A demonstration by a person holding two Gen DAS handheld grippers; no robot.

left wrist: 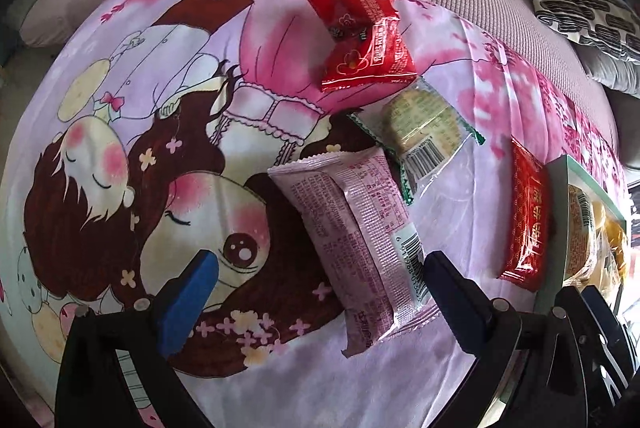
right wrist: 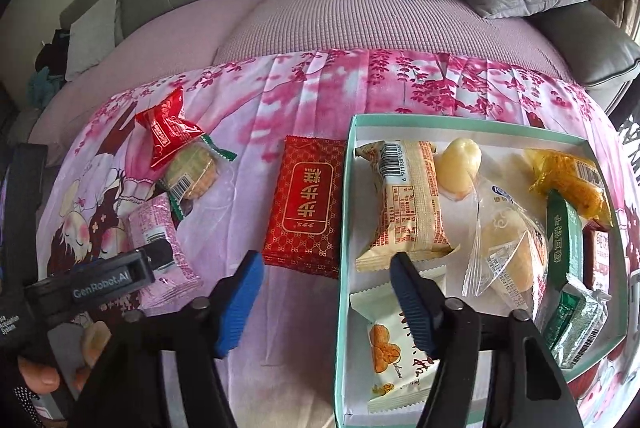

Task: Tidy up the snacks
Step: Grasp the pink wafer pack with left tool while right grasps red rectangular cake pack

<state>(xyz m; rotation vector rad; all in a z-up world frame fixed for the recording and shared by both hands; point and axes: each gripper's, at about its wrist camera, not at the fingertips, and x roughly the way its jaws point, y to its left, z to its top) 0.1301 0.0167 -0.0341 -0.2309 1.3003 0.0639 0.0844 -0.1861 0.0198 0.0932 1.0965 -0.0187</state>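
Snacks, partly sorted, are laid out on a printed pink cloth (right wrist: 304, 95) spread over a sofa seat.

Teal-rimmed box (right wrist: 348, 187): largest item, set at the right of the cloth. Several packets are already held in it, among them a cream wafer packet (right wrist: 412, 203), a clear bag of pastry (right wrist: 508, 248), a yellow packet (right wrist: 568, 179), green packets (right wrist: 568, 240) and a white packet (right wrist: 396, 348) nearest the camera.

Flat red packet (right wrist: 306, 211): lies on the cloth just beside the box's left wall, outside it.

Pink packet (left wrist: 360, 236): lies on the cloth, label side up, between the fingers of the left gripper (left wrist: 316, 268) and a little ahead of them, untouched as far as is seen.

Clear round-biscuit packet with green ends (left wrist: 420, 131): lies just beyond the pink packet, its edge overlapped by it.

Small red packet (left wrist: 364, 35): farthest from the box, touching the biscuit packet.

Left gripper: jaws spread wide, nothing held, poised low over the pink packet.

Right gripper (right wrist: 324, 288): jaws spread wide, nothing held, straddling the box's left wall near the flat red packet.

Step in hand, as judged: four packets remain to be collected, and the pink one is being lined up by the left gripper. The next move is judged to call for a short advance and a lowering until the packet's middle sits between the pads, then a gentle closing, since the crinkly wrapper may slip or crush, followed by a carry rightward over the rim into a bare part of the box.
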